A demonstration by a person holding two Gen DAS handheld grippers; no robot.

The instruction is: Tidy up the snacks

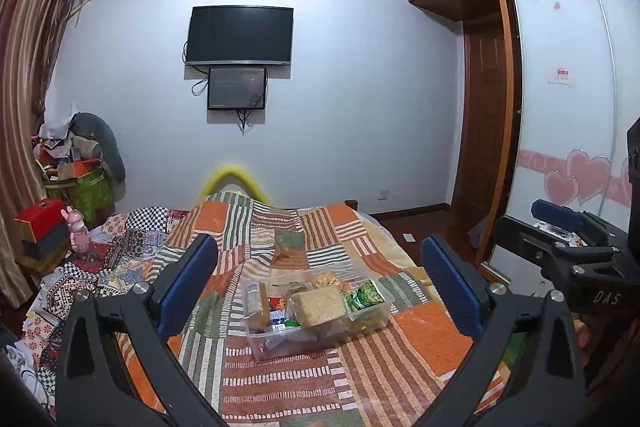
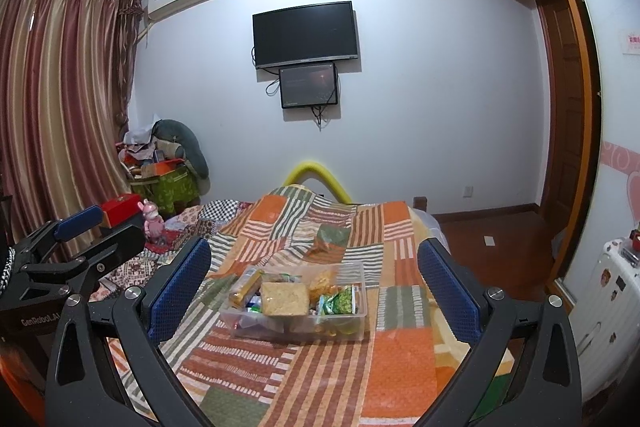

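Blue-padded fingers of the left gripper (image 1: 318,287) are filling the bottom of the left view, jaws standing wide and holding nothing. Straight ahead of them, centred in the gap and a little beyond the fingertips, the bin (image 1: 320,337) of snacks is sitting on the quilt (image 1: 280,379). In it a tan block (image 1: 318,305) is lying on top, a green pack (image 1: 365,294) toward the right finger, a yellow pack (image 1: 260,305) toward the left finger.

From the right gripper (image 2: 314,291), also spread wide and empty, the bin (image 2: 298,331) is lying ahead and slightly toward the left finger. The bin's long axis is running across both pairs of jaws, roughly from finger to finger. Both grippers are hovering above the quilt, apart from the bin; I am judging neither clearly nearer, though the left one seems better centred on it.

Each gripper is showing at the edge of the other's view: the right one (image 1: 560,227) beyond the left's right finger, the left one (image 2: 80,227) beyond the right's left finger. Farther out, a TV (image 1: 240,35) is hanging on the wall dead ahead, curtains (image 2: 60,99) falling on the left.
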